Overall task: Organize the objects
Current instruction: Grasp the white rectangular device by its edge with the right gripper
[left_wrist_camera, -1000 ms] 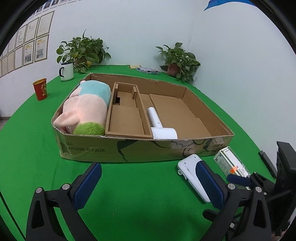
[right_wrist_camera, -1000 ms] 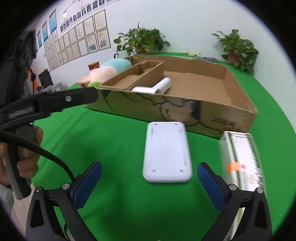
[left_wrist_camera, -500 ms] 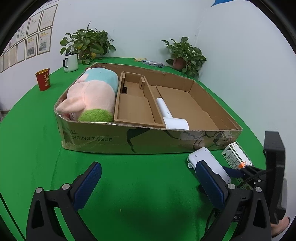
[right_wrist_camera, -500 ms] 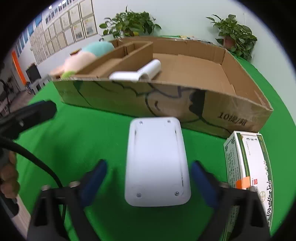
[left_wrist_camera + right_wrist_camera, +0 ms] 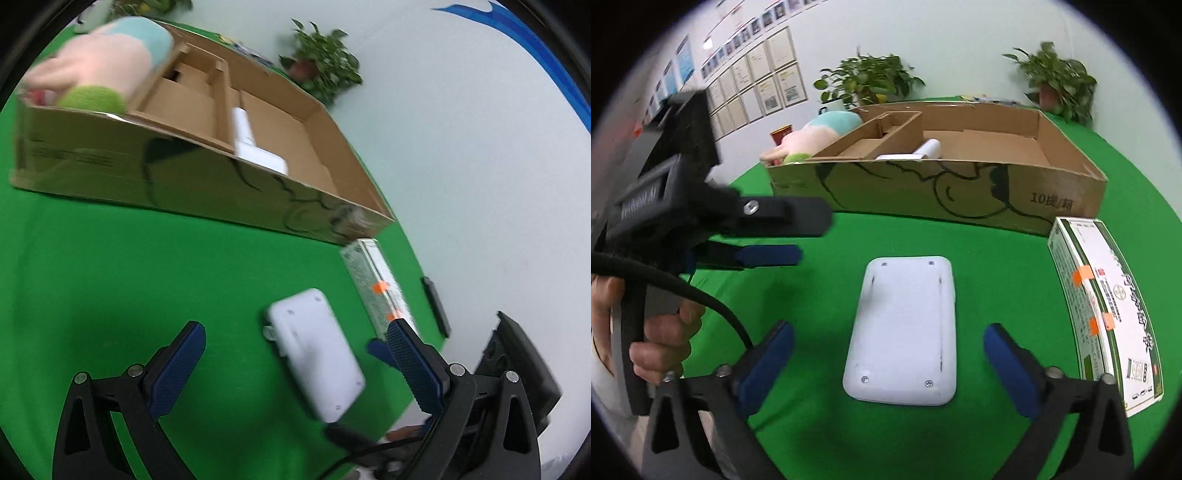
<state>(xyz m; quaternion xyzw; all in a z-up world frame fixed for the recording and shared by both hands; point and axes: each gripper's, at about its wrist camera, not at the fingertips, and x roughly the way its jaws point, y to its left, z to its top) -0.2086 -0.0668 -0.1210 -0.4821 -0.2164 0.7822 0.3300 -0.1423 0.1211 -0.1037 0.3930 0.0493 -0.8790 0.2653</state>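
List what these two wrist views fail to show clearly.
- Plush toy: left wrist view, motion blur; right wrist view, lower part hidden behind the cardboard box wall.
- White tube: right wrist view, mostly behind the box wall.
- Carton small print: too small.
- White device: only its screwed back shows.

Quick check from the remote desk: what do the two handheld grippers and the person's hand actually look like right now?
Both are black plastic frames with silver screws and two fingers tipped in ribbed blue pads. The right gripper shows this close up; the left gripper matches it. In the right wrist view the left one has a boxy black body with faint lettering and a thick black cable. The hand on its handle is bare; no sleeve is clear.
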